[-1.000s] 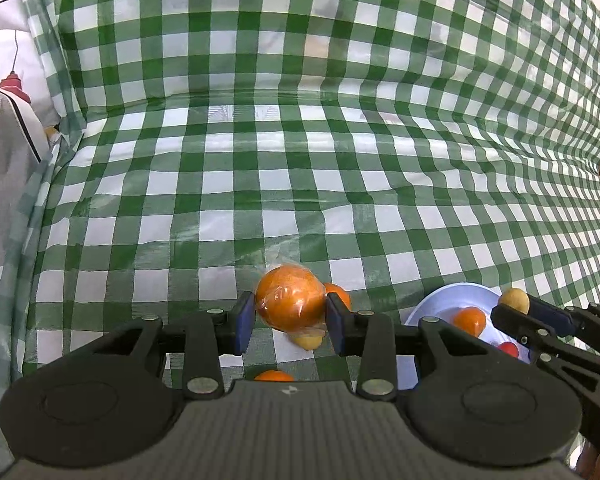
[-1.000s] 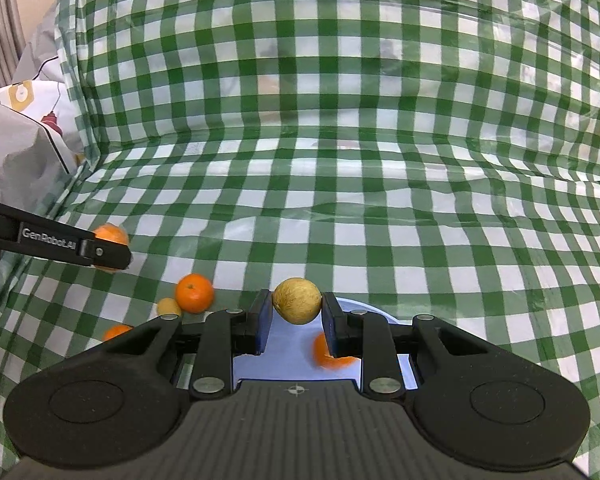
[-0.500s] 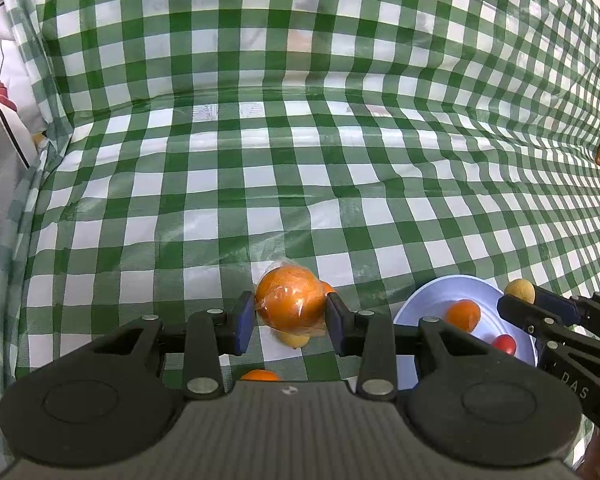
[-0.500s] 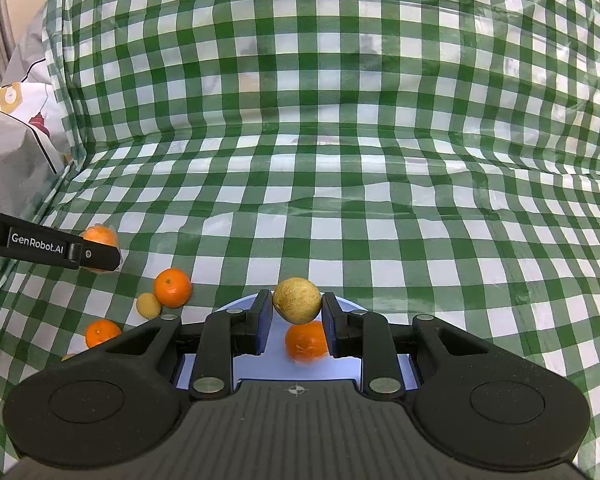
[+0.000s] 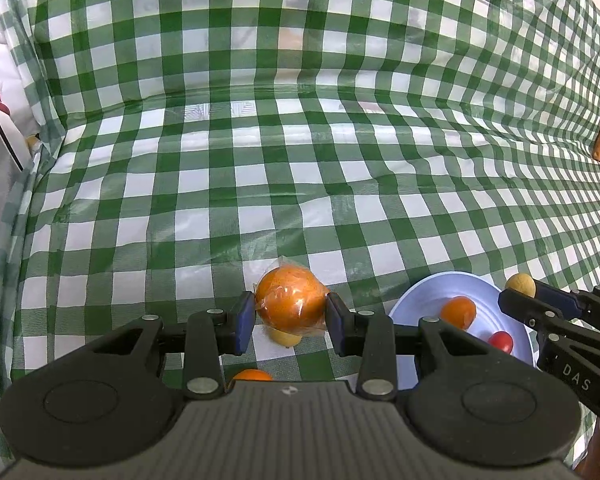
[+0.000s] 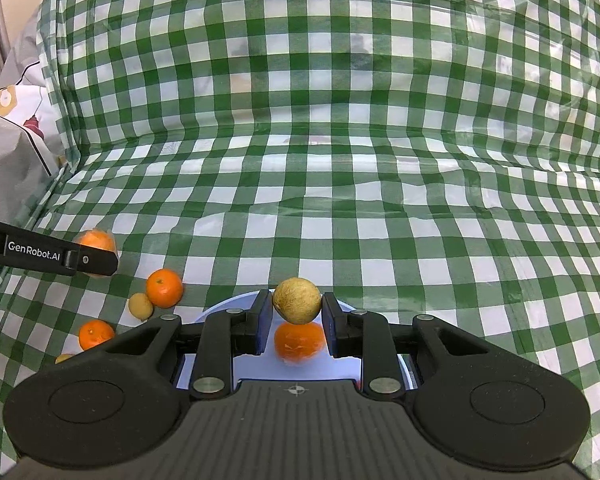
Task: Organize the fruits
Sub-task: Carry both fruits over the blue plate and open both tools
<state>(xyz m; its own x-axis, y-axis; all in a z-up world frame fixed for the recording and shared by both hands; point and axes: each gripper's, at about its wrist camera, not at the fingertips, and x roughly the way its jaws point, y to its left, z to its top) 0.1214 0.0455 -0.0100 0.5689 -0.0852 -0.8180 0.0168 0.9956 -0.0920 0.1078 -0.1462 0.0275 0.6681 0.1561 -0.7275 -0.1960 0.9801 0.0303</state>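
The left gripper (image 5: pixel 291 317) is clamped on a plastic-wrapped orange (image 5: pixel 291 303), both pads pressed to its sides, the fruit held clear above the green checked tablecloth (image 5: pixel 300 184). Directly beneath it a small yellow fruit (image 5: pixel 285 337) lies on the cloth, and a further mandarin (image 5: pixel 251 375) shows partly at the near edge, behind the gripper body. The right gripper (image 6: pixel 296 317) is closed on a pale yellow-brown round fruit (image 6: pixel 297 300), held over the pale blue plate (image 5: pixel 424 300). On the plate sit a mandarin (image 6: pixel 300 342), directly below the held fruit, and a small red fruit (image 5: pixel 500 341) nearer the right rim. In the right wrist view, left of the plate, loose fruit rests on the cloth: one mandarin (image 6: pixel 164 288) touching a small yellow fruit (image 6: pixel 141 306), and another mandarin (image 6: pixel 96 334) nearer. Patterned fabric (image 6: pixel 16 128) lies at the far left, off the cloth.
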